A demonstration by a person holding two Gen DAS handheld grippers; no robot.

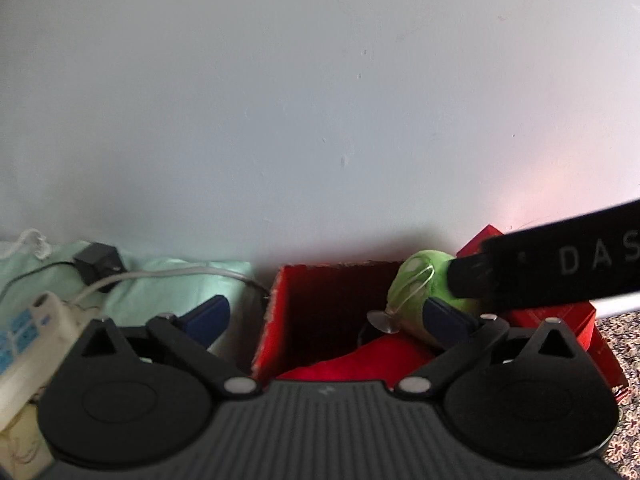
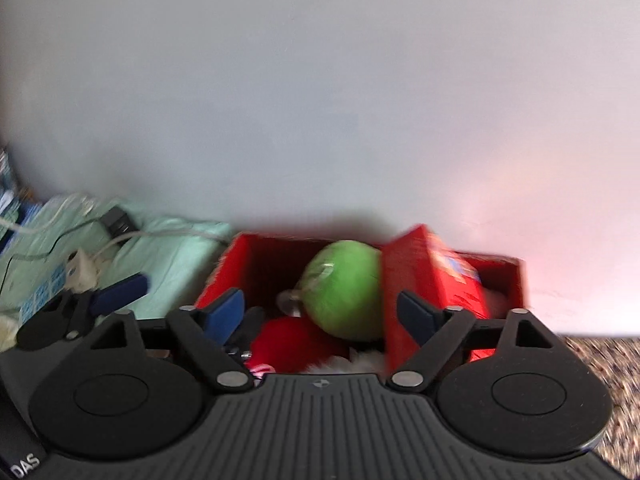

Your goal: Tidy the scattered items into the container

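Note:
A red open box (image 1: 280,312) (image 2: 240,256) stands against the wall. Inside it lie a green plush toy with a clear suction cup (image 1: 416,284) (image 2: 344,292) and a red soft item (image 1: 360,360) (image 2: 288,340). A red carton (image 2: 432,280) stands tilted in the box beside the green plush. My left gripper (image 1: 326,316) is open and empty over the box. My right gripper (image 2: 320,312) is open and empty, above the green plush; its black body (image 1: 560,268) crosses the left wrist view. The left gripper's blue finger (image 2: 120,288) shows at left in the right wrist view.
A pale green cloth (image 1: 168,280) (image 2: 176,248) lies left of the box, with a black adapter (image 1: 98,264) (image 2: 120,220), white cable (image 1: 180,274) and a white power strip (image 1: 44,320) on it. Patterned carpet (image 1: 628,340) (image 2: 600,360) is at right. A plain wall (image 1: 320,120) is behind.

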